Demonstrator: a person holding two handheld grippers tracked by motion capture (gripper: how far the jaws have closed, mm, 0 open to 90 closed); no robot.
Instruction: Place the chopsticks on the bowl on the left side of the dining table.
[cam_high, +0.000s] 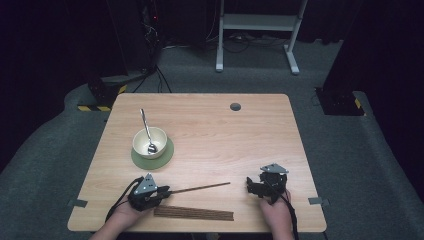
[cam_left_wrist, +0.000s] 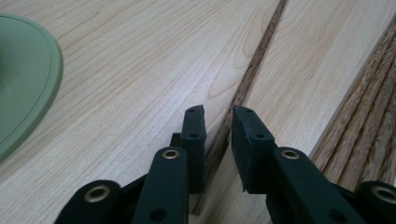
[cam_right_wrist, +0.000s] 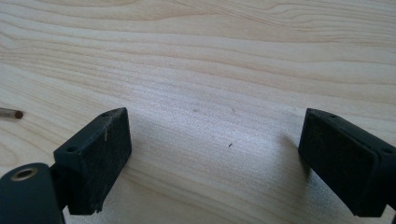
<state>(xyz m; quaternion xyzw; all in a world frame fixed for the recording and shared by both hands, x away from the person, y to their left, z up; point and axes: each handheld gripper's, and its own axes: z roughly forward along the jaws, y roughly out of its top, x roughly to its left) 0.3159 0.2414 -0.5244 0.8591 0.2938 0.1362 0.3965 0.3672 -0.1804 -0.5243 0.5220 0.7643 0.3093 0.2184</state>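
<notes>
The left gripper (cam_left_wrist: 218, 122) pinches a brown stick (cam_left_wrist: 252, 70); the high view adds the right gripper (cam_high: 260, 186), jaws spread, and bowl (cam_high: 149, 141)

A pale, light-grained wooden table (cam_high: 240, 135) was pictured against dark grey carpet (cam_high: 360, 150). A cream bowl (cam_high: 149, 141) was shown on a sage-green mat (cam_high: 165, 157), a silver spoon (cam_high: 146, 131) inside. A dark brown stick (cam_high: 200, 188) and matching brown bundle (cam_high: 194, 213) were seen beside black grippers, left (cam_high: 161, 192) and right (cam_high: 256, 187).
</notes>
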